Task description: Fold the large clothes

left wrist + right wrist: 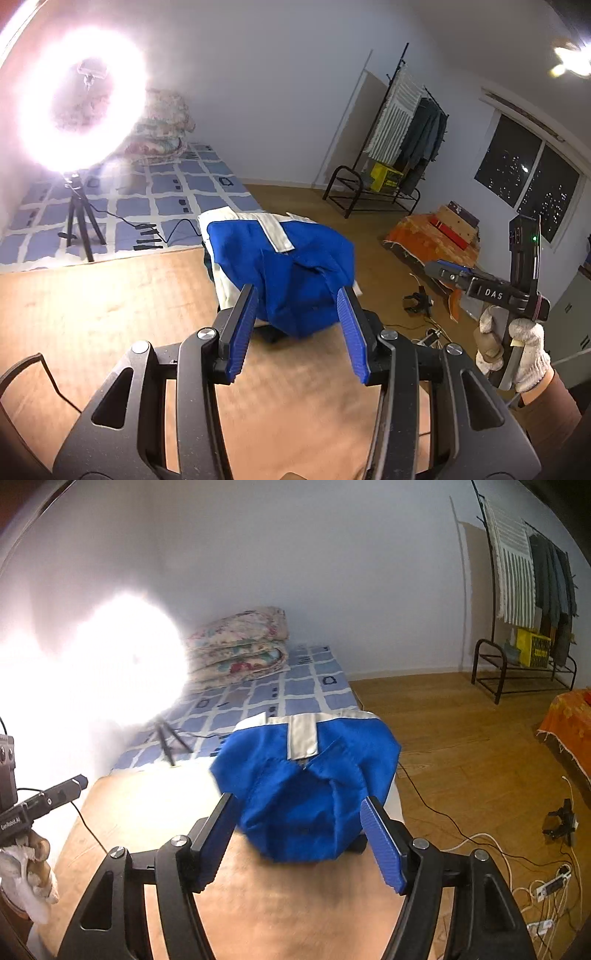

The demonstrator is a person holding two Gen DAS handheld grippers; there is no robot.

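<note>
A blue garment with grey-white bands lies bunched in a folded heap at the far end of a tan table. It also shows in the right wrist view. My left gripper is open, its blue pads on either side of the heap's near edge, holding nothing. My right gripper is open too, its pads flanking the heap's near end. The right gripper also shows in the left wrist view, off to the right. The left gripper shows at the left edge of the right wrist view.
A bright ring light on a tripod stands on the bed beyond the table, with a folded quilt. A clothes rack stands by the far wall. Cables and a power strip lie on the wooden floor at right.
</note>
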